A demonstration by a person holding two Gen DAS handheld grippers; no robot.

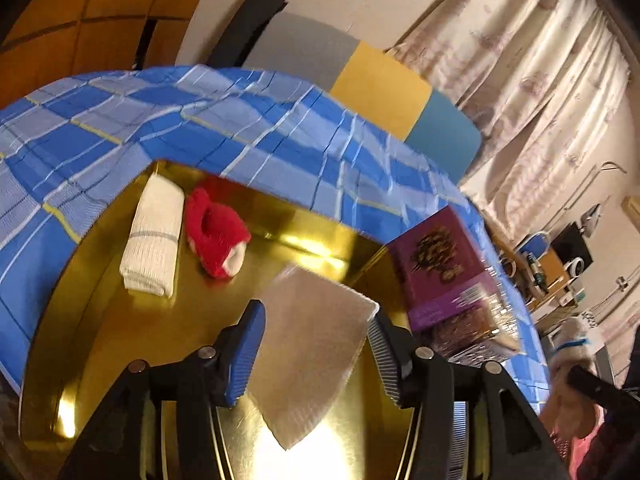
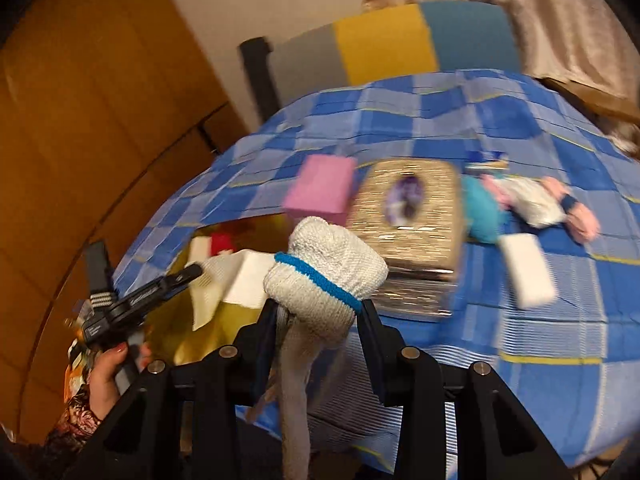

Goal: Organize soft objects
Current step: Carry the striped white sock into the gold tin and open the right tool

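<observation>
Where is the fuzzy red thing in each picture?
Left wrist view: the red fuzzy sock lies left of centre in the gold tray, right beside a folded white cloth.
Right wrist view: only a small red patch shows, left of centre, behind white paper.
Shared landmark: the blue checked tablecloth.
</observation>
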